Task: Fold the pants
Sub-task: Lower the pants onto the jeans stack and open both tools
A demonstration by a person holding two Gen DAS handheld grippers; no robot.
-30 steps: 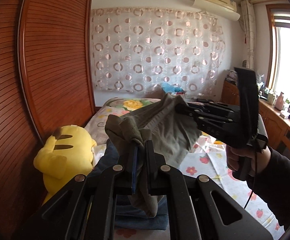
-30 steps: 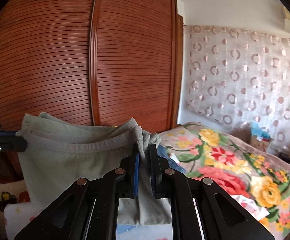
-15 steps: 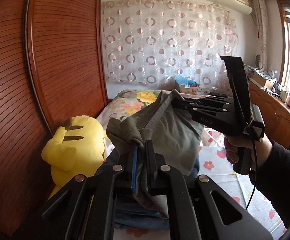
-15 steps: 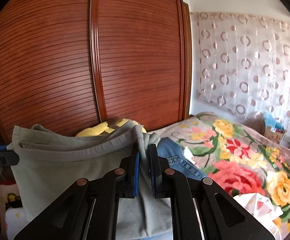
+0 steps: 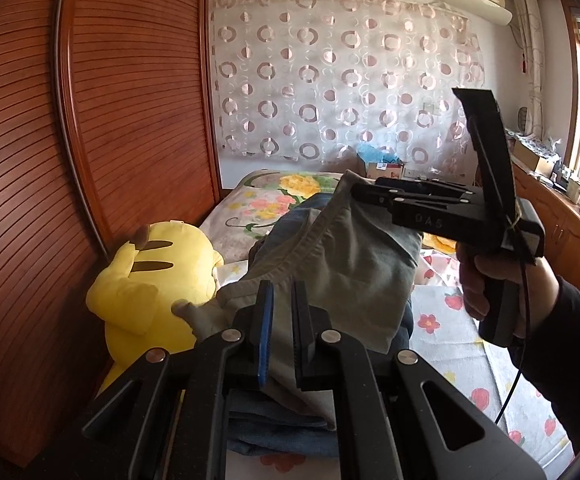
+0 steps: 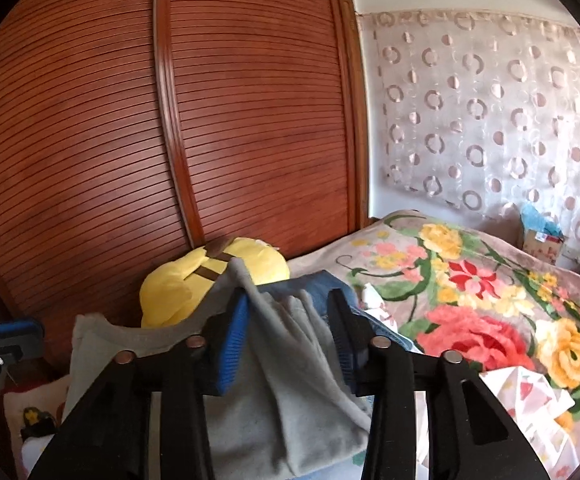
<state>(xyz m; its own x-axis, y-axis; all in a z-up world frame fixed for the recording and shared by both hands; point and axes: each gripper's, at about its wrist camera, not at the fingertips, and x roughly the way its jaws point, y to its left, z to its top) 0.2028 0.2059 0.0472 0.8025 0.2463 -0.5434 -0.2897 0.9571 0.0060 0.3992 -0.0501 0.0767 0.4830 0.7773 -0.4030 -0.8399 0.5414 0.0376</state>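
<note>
grey-green cotton pants (image 5: 354, 264) hang in a slack fold over a stack of blue denim jeans (image 5: 273, 428) on the bed with the flowered blanket (image 6: 470, 280). left gripper (image 5: 281, 332), black with a blue pad, is clamped tight on one bunched corner of the pants near the yellow plush toy (image 5: 149, 276). right gripper (image 6: 290, 340) has its jaws opening; the cloth drapes loose between the blue-lined fingers (image 6: 233, 340) and only brushes the left one, so the grip has let go. seen from the left wrist, a hand (image 5: 490, 280) in a dark sleeve holds that right gripper up beside the far corner of the waistband. a slatted reddish wooden wardrobe door (image 6: 169, 140) fills the wall behind the toy, and a sheer curtain with ring pattern (image 5: 342, 80) covers the wall past the bed.
</note>
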